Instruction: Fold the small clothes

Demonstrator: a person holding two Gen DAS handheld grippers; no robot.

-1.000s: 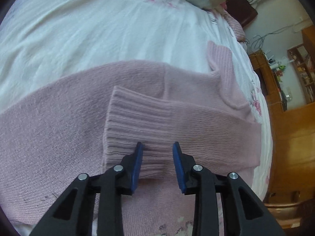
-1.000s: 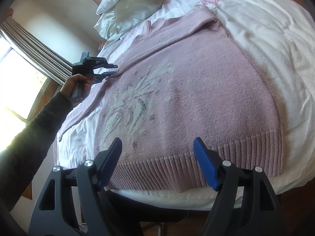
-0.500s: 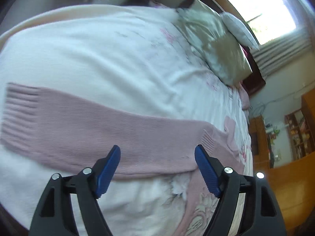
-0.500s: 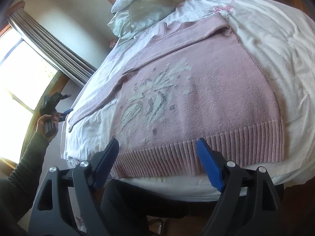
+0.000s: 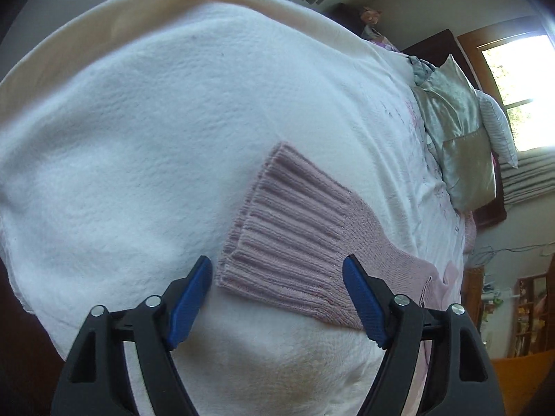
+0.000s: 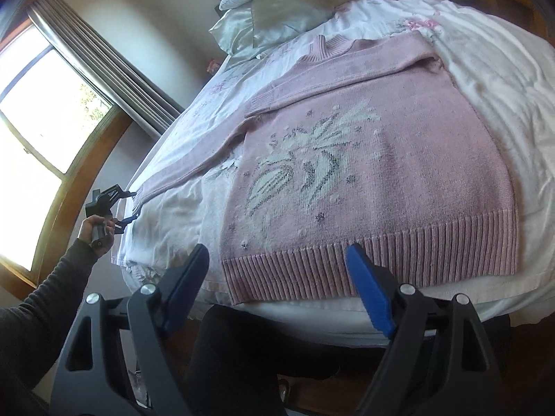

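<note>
A pink knit sweater with a white flower pattern lies flat on the bed. One sleeve is folded across its chest, and the other sleeve stretches out to the left. Its ribbed cuff rests on the white blanket just ahead of my left gripper, which is open and holds nothing. In the right wrist view the left gripper sits at the cuff's end, held by a hand. My right gripper hovers open over the ribbed hem at the bed's near edge.
A white blanket covers the bed. Silvery pillows are piled at the head. A window with grey curtains is at the left, and wooden furniture stands beyond the bed. The person's dark-clad legs are below the bed edge.
The left gripper, nearly shut at the cuff over the sweater's body, has carried the sleeve out to the left, opened and let it go. The right gripper has barely moved.
</note>
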